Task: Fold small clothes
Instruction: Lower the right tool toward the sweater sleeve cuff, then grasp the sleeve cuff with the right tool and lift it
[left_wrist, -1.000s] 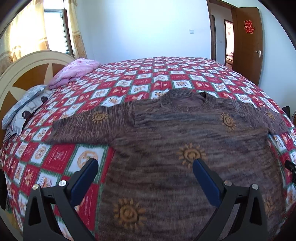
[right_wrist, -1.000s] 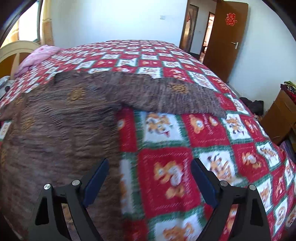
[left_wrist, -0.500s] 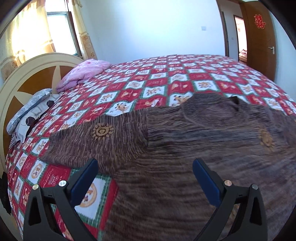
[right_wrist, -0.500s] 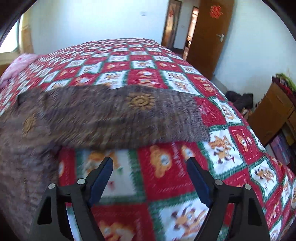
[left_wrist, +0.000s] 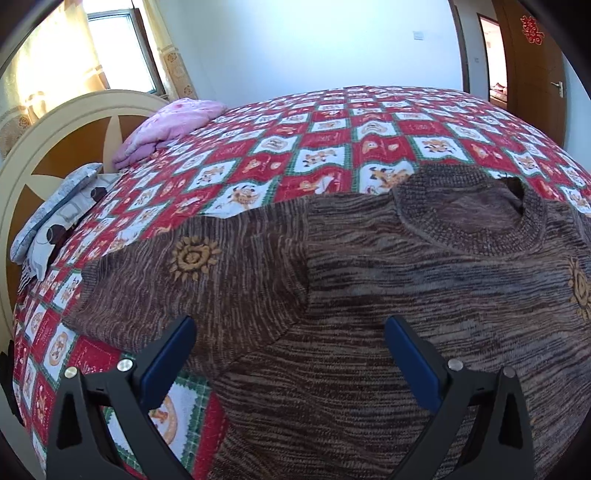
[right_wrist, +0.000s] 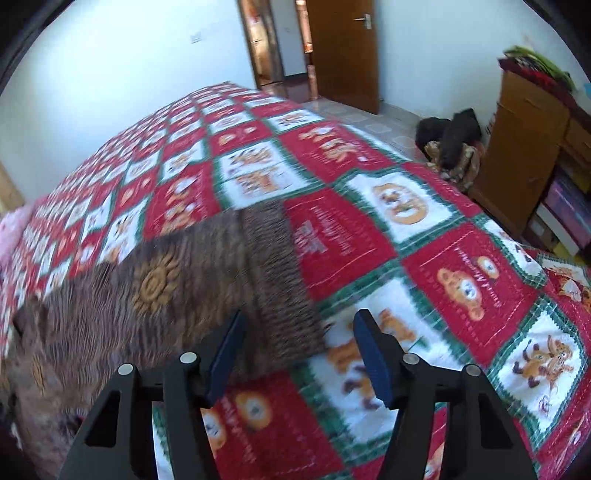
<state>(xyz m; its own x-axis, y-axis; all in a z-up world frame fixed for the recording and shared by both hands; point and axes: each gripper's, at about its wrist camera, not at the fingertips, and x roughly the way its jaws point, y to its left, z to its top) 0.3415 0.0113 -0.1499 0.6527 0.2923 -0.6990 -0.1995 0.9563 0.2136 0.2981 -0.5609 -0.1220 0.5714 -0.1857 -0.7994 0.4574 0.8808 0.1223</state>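
White walls and a brown wooden door (right_wrist: 343, 51) bound a bed under a red, white and green checked cartoon quilt (left_wrist: 332, 147). Spread on it, the brown striped knit sweater with orange suns (left_wrist: 388, 295) lies beneath the left tongs (left_wrist: 290, 347), jaws apart. Its cuff sits just ahead of the right tongs (right_wrist: 299, 343), also apart. A pink folded blanket (left_wrist: 166, 125) rests far ahead-left.

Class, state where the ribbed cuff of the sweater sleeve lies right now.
In the right wrist view the ribbed cuff lies flat on the checkered quilt, just ahead of the open right gripper, nearer its left finger.
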